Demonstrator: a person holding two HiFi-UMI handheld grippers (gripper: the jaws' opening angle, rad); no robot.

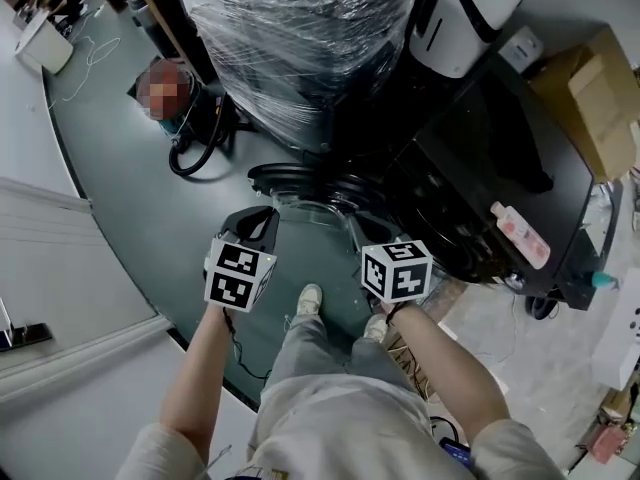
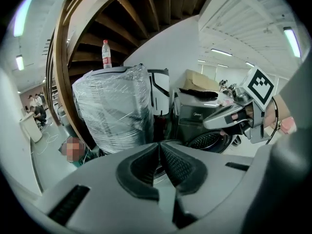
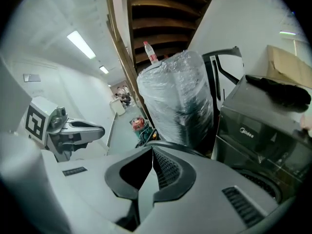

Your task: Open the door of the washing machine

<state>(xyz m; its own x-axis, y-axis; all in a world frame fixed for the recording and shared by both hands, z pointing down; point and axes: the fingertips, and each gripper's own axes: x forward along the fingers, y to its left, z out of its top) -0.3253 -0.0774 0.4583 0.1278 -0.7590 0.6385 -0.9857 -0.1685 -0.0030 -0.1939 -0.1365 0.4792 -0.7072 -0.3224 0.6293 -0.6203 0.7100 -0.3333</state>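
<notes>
You hold both grippers out ahead of you, side by side and apart, each tilted forward and down. Your left gripper has its fingers pressed together at the tips, with nothing between them. Your right gripper matches it, closed and empty. Your left forearm and right forearm are bare and reach forward from your sides. The left cube and right cube sit just past your wrists.

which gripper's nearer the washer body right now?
Right. The right gripper is close beside the washing machine, at its front; the left gripper is farther off, over the grey floor.
</notes>
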